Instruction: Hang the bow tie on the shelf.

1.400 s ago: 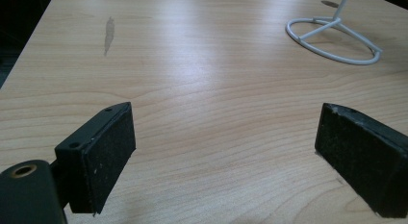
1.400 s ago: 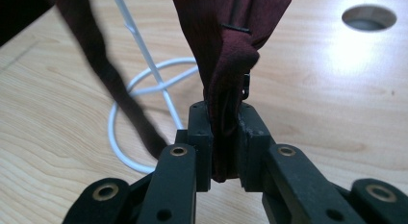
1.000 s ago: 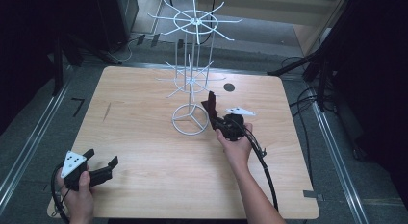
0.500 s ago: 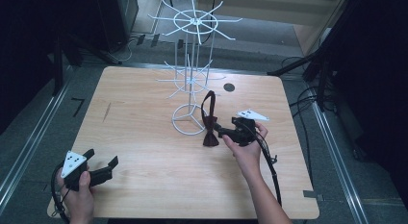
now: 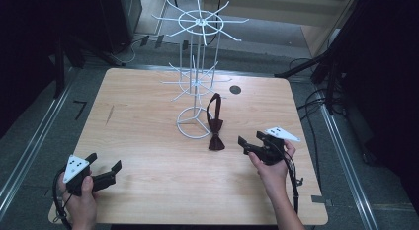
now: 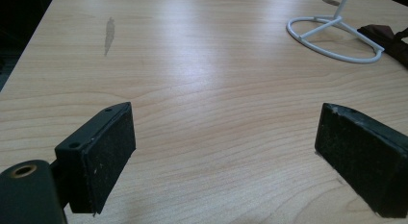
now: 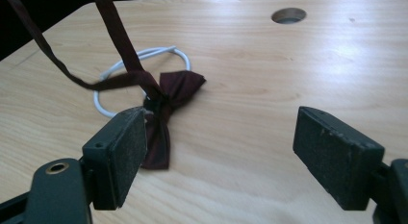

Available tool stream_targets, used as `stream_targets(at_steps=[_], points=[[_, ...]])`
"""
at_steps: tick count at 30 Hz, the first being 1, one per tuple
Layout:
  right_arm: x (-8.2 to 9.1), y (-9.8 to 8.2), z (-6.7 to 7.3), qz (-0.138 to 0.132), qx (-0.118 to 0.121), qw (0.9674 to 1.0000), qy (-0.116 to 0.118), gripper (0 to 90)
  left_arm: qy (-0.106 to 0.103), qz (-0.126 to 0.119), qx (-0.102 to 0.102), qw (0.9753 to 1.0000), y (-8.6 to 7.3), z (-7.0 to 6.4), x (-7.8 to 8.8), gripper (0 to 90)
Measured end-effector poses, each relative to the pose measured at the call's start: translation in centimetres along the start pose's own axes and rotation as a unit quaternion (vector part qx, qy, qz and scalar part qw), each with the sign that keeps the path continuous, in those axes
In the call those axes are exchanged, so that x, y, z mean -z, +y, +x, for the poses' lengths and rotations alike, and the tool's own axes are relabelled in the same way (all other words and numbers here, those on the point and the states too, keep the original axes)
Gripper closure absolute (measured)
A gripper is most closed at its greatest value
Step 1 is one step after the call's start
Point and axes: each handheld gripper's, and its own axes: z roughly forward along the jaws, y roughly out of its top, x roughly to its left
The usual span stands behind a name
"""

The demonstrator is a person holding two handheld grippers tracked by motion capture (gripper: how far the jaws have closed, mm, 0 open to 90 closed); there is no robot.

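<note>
Right gripper [image 5: 250, 142] open, bow tie [image 5: 216, 134] beside rack base [image 5: 194, 122]

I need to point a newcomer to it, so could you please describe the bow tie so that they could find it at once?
Start at the white wire rack standing at the far middle of the wooden table. Just right of its ring base lies the bow tie, its strap looped up onto a lower prong. It is the one dark maroon fabric thing there, unlike the white wire and the black grippers.
</note>
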Motion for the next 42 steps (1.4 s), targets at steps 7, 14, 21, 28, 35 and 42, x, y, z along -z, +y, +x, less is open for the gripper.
stream_targets(at_steps=[7, 14, 21, 28, 35, 42], points=[[2.0, -2.3, -1.8, -0.001, -0.01, 0.9999, -0.011, 18.0, 0.0, -0.001, 0.0, 1.0, 0.0, 0.0, 0.0, 7.5], [3.6, -3.9, -3.4, 0.004, -0.016, 0.9994, -0.029, 17.8, 0.001, -0.002, 0.0, 1.0, 0.0, -0.1, 0.0, 7.5], [4.8, -5.4, -4.9, 0.012, -0.028, 0.9985, -0.046, 17.8, 0.001, -0.002, 0.0, 1.0, 0.0, -0.1, 0.0, 7.5], [5.8, -6.1, -6.1, 0.014, -0.035, 0.9976, -0.059, 17.0, 0.002, -0.002, 0.001, 1.0, 0.0, -0.1, 0.0, 7.5], [7.2, -6.6, -7.5, 0.012, -0.04, 0.9966, -0.071, 15.3, 0.001, -0.004, 0.0, 1.0, 0.0, -0.1, 0.0, 7.5], [9.0, -7.4, -9.4, 0.004, -0.046, 0.9948, -0.091, 14.5, 0.003, -0.001, -0.006, 1.0, 0.0, -0.2, 0.0, 7.5]])
